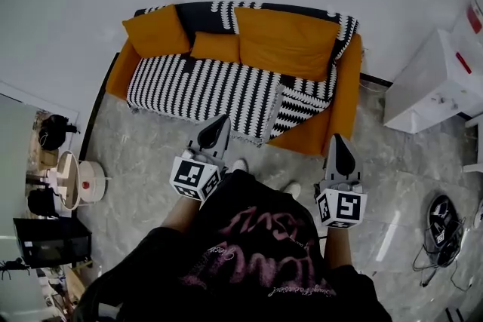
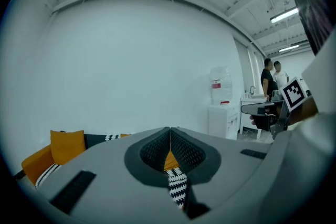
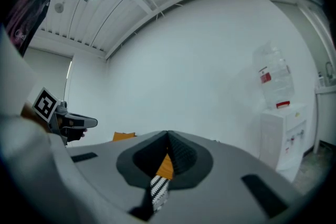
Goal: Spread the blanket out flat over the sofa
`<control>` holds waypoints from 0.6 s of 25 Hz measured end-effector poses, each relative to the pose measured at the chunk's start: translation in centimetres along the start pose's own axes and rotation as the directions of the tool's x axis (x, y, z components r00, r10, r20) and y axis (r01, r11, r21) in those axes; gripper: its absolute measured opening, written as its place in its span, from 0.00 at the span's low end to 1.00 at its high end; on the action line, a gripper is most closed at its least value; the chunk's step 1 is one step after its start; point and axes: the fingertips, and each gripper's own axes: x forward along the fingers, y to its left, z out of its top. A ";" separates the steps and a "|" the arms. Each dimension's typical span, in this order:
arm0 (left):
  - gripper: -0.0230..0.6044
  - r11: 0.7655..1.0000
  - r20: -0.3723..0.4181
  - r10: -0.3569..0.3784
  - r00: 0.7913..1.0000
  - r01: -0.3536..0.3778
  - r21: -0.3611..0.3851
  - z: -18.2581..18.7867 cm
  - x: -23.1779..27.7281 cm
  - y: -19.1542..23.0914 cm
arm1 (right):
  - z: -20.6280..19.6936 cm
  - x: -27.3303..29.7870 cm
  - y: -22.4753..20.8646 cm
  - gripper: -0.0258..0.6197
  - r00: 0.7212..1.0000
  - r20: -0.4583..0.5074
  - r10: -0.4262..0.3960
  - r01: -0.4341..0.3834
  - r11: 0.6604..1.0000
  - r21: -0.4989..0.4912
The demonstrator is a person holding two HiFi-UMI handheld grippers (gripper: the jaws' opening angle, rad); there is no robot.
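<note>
The orange sofa (image 1: 345,90) stands against the wall. A black-and-white patterned blanket (image 1: 204,87) lies over its seat and runs up the backrest behind three orange cushions (image 1: 287,41). Near the right end the blanket bunches into a fold (image 1: 298,105), and bare orange seat shows at the front right corner. My left gripper (image 1: 219,123) and right gripper (image 1: 338,141) hover in front of the sofa, both shut with nothing in them and clear of the cloth. In the left gripper view the jaws (image 2: 169,132) meet tip to tip. The right gripper (image 3: 168,136) looks the same.
A white water dispenser (image 1: 434,83) stands right of the sofa. Cables and a round device (image 1: 441,219) lie on the floor at right. A small round white appliance (image 1: 84,181) and a black box (image 1: 53,241) sit at left. Two people (image 2: 273,78) stand far off.
</note>
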 end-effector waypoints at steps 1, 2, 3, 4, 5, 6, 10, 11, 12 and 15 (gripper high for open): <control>0.06 1.000 -0.002 -0.003 1.000 0.003 0.008 0.0 0.1 -0.2 | 0.0 0.0 -0.2 0.07 1.000 -0.002 -0.001 0.001 1.000 -0.001; 0.06 1.000 -0.003 -0.005 1.000 0.005 0.010 0.1 0.2 -0.4 | -0.1 0.1 -0.4 0.07 1.000 -0.005 -0.002 0.002 1.000 0.000; 0.06 1.000 -0.001 -0.006 1.000 0.006 0.008 0.1 0.3 -0.4 | -0.1 0.1 -0.5 0.07 1.000 -0.008 -0.002 0.002 1.000 0.002; 0.06 1.000 -0.001 -0.006 1.000 0.006 0.004 0.1 0.4 -0.4 | -0.3 0.2 -0.6 0.07 1.000 -0.013 -0.001 0.001 1.000 0.001; 0.06 1.000 -0.001 -0.005 1.000 0.005 -0.001 0.0 0.5 -0.3 | -0.4 0.4 -0.6 0.07 1.000 -0.019 -0.001 0.001 1.000 -0.001; 0.06 1.000 -0.003 -0.002 1.000 0.002 -0.006 -0.2 0.7 -0.2 | -0.5 0.5 -0.6 0.07 1.000 -0.024 -0.001 0.001 1.000 -0.003; 0.06 1.000 -0.020 -0.001 1.000 0.001 -0.028 -1.2 1.4 0.5 | -0.7 1.1 -0.8 0.07 0.999 -0.033 -0.009 0.009 1.000 -0.013; 0.06 0.999 -0.027 -0.005 1.000 0.004 -0.033 -1.4 1.7 0.6 | -0.6 1.3 -0.9 0.07 0.999 -0.032 -0.015 0.015 1.000 -0.015; 0.06 0.999 -0.025 -0.009 1.000 0.008 -0.037 -1.5 2.1 0.7 | -0.6 1.6 -1.1 0.07 0.999 -0.031 -0.023 0.022 1.000 -0.014; 0.06 0.999 -0.005 -0.031 0.999 0.031 -0.041 -1.5 3.7 1.0 | -0.5 2.5 -1.8 0.07 0.998 -0.034 -0.045 0.045 0.999 -0.018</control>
